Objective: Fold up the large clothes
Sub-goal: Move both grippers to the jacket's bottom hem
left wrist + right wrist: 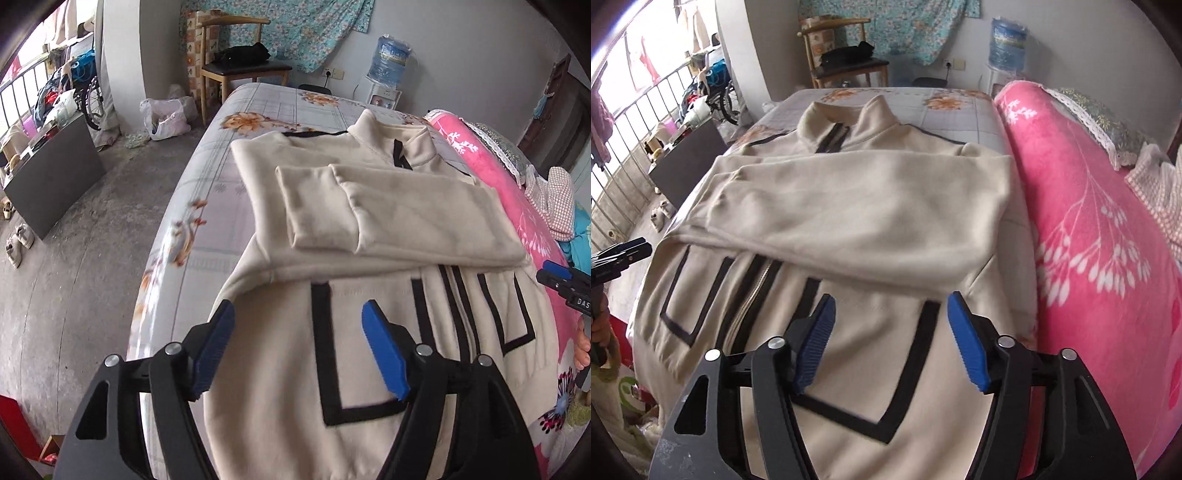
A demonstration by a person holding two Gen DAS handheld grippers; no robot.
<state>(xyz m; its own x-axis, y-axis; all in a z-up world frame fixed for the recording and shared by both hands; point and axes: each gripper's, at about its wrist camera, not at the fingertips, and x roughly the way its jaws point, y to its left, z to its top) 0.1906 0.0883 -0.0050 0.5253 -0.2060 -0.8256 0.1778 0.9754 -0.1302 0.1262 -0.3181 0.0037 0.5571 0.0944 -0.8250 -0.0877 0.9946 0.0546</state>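
cream jacket (369,206) lying soft, bulky, floppy; both sleeves folded across chest; left hand-held gripper (299,347) and right hand-held gripper (890,339) hovering wide, gripping nothing; likely pinching hem corners just below each.

Home bedroom: bed (258,107) w/ floral sheet, pink blanket (1089,221), wooden chair (236,70), water dispenser (388,62).

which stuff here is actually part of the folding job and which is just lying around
Part of the job:
cream jacket, sleeves folded across its chest
left tongs, open
right tongs, open

Lying about:
pink blanket
wooden chair
water bottle
plastic bag
shoes
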